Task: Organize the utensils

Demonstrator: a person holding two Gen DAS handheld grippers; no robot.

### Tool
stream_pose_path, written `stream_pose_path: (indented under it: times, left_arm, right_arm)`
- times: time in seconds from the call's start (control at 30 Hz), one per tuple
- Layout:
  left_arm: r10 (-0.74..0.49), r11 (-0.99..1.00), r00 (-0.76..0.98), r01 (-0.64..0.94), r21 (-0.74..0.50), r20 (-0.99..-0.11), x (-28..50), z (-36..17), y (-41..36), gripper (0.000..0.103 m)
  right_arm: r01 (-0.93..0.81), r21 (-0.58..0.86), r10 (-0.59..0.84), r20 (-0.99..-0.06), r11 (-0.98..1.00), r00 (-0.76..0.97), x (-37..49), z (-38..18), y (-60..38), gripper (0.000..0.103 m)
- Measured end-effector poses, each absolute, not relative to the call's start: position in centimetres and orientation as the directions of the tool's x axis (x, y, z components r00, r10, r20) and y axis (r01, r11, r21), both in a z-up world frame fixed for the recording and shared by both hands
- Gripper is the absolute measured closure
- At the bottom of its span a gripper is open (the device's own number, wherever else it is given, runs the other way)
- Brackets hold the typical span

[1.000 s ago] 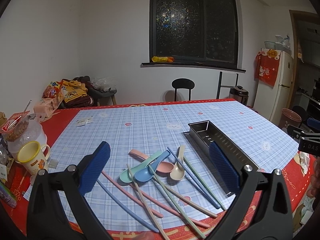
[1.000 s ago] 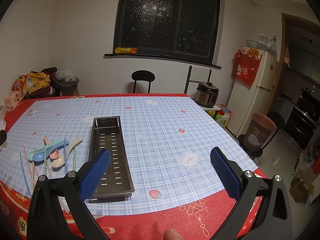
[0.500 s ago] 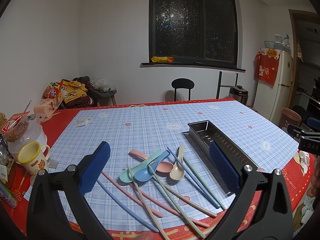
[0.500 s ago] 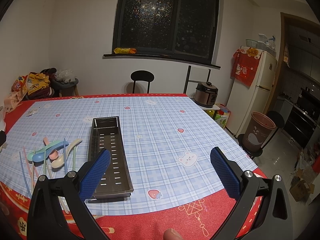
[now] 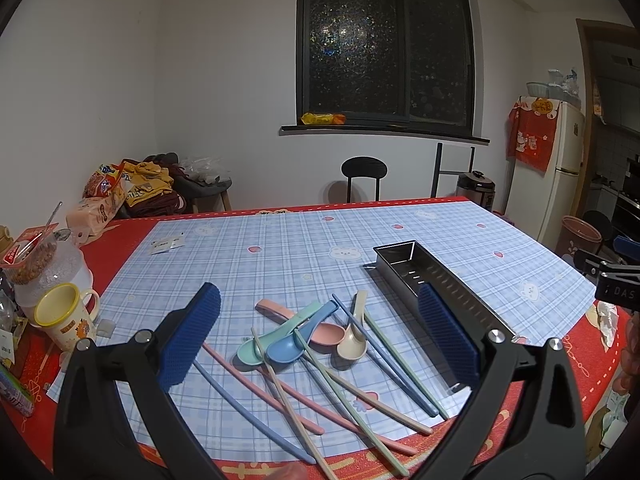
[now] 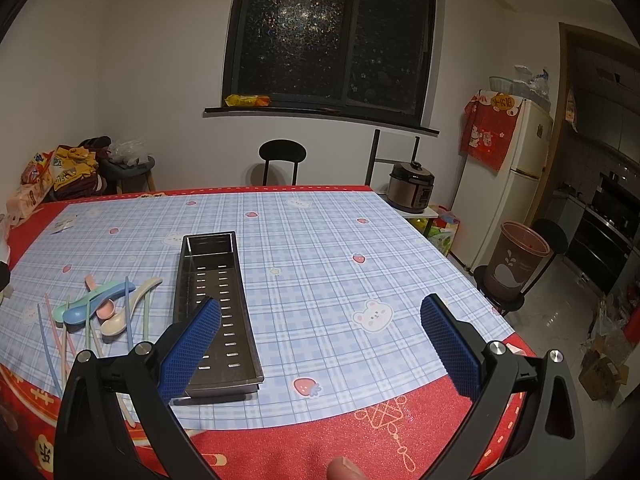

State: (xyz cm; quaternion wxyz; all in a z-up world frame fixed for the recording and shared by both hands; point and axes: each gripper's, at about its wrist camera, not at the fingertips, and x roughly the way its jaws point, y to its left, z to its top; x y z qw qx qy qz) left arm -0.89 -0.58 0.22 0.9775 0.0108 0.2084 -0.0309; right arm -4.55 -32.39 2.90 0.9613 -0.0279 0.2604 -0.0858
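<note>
Table: covered with a blue plaid sheet printed with bears and strawberries, laid over a red cloth that shows along the near and left edges.

Metal tray: long, perforated floor, nothing in it. It lies lengthwise on the plaid, running away from you, just to the right of the utensil pile. From your left wrist view the same tray sits at right, partly behind the right pad.

Your left gripper: jaws spread wide, blue pads well apart, nothing between them. It hovers above the near table edge with the utensil pile framed between the pads.

Your right gripper: also spread wide and empty, hovering over the near edge. Its left pad overlaps the near end of the tray in view; I cannot tell whether it touches.

Chopsticks: pastel pink, blue, green and beige sticks, crossed loosely and fanning toward the near edge, some tips reaching onto the red cloth.

Spoons: blue spoon and green spoon side by side with bowls toward you; pink spoon behind them, handle pointing left; beige spoon nearest the tray.

Yellow-rimmed mug: at the far left edge, well apart from the pile.
</note>
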Motion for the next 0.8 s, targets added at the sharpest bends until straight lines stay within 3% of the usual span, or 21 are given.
stream_pose_path:
  times: [0.3, 0.67, 0.8]
  left_arm:
    - [-0.058, 0.998, 0.91, 0.068, 0.011, -0.411, -1.0, 0.1, -0.6, 0.005]
    - [-0.046, 0.999, 0.894, 0.031, -0.041, -0.445, -0.8, -1.3, 3.8, 0.005]
    - [-0.008, 1.0, 0.919, 0.003, -0.014, -0.394, -1.9, -1.8, 5.4, 0.005]
  right_arm:
    - [0.127, -0.077, -0.148, -0.506, 0.989, 0.85, -4.3, 2.4, -32.4, 0.005]
    - [-0.151, 0.044, 0.149, -0.567, 0.988, 0.81, -2.1, 0.3, -29.5, 0.005]
    - [-0.269, 0.02, 0.232, -0.571, 0.963, 0.788, -1.6, -0.6, -26.2, 0.005]
